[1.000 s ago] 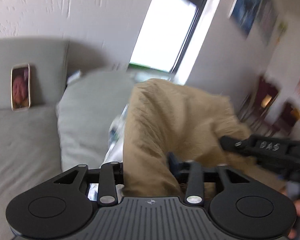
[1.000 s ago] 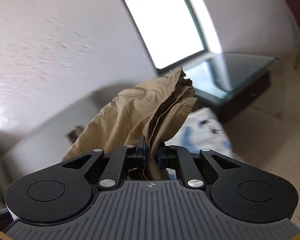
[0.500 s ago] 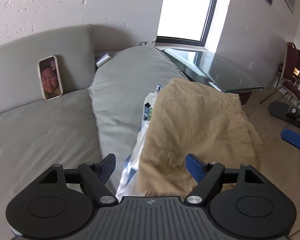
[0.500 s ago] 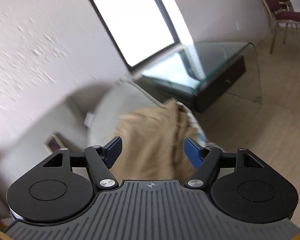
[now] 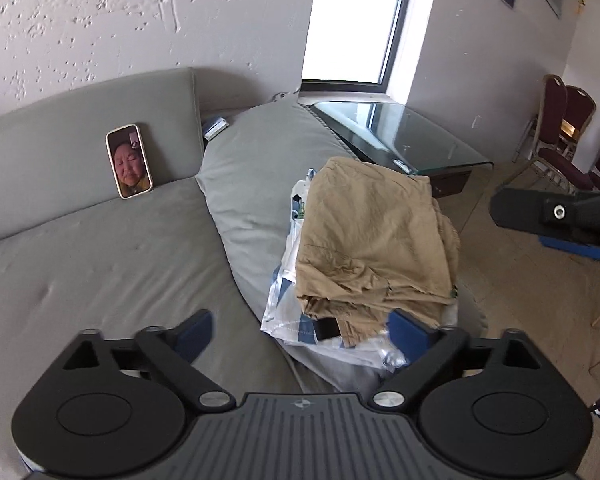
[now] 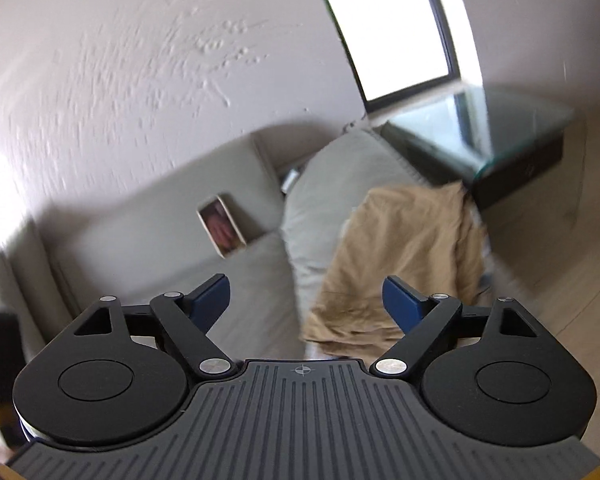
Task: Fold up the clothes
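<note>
Both my tongs, left gripper [image 5: 300, 330] and right gripper [image 6: 306, 300], are opening, grasping nothing; the folded tan garment [image 5: 374, 240] lies at one o'clock atop the stack on the grey cushion [image 5: 256, 184], set aside as finished.

Open sofa seat [image 5: 100, 264] left of cushion [image 5: 256, 184]; folded khaki garment [image 5: 372, 240] atop it, glass table [image 5: 412, 140] beyond.

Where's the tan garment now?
Left wrist view, right of centre: the folded tan garment lies on a white-and-blue garment atop the grey cushion, near the glass table.
</note>
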Available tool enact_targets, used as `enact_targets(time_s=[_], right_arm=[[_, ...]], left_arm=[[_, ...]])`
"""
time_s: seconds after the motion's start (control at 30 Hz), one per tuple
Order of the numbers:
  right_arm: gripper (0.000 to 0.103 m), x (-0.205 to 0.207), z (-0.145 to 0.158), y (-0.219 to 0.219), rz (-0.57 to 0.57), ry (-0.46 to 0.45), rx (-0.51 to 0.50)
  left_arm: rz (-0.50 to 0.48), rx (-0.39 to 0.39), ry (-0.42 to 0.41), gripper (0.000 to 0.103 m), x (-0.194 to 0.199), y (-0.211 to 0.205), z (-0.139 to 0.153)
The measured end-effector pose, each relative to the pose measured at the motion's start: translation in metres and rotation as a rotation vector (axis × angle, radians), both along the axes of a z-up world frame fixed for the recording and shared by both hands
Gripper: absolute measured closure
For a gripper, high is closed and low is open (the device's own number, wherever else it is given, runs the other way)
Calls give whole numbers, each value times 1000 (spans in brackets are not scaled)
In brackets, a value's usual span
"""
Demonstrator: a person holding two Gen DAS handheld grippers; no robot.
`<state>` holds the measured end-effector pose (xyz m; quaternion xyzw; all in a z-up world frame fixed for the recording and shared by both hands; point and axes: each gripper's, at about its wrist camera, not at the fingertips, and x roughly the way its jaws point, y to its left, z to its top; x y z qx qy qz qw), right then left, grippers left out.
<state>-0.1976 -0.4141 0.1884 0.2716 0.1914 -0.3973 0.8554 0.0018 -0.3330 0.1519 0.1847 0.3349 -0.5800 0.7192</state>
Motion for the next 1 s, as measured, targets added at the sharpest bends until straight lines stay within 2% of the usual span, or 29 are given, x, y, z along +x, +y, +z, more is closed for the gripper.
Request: enact_targets(time_s=[0.13,0.2,0.27,0.43,0.53,0.73,1.0], right_arm=[[14,-16,23,13,-5,140,3],[7,-24,30,23,-24,230,-34],[4,-32,37,32,-42,319,-74],[2,-47,38,45,-78,453,-163],[1,-56,32,43,-76,467,-143],[1,-69,20,29,-65,422,-88],[1,-76,12,22,-56,390,-69]], left_arm=[[-22,21,8,1,-20,5,11],[-54,-4,12,1,-34,5,13],[-90,-29,7,1,-48,3,13],[-98,17,-24,1,-76,-11,3],[-108,17,-34,1,-88,-14,2],[-123,18,-13,1,-99,-19,0],[-99,26,1,1,-100,-20,-3]])
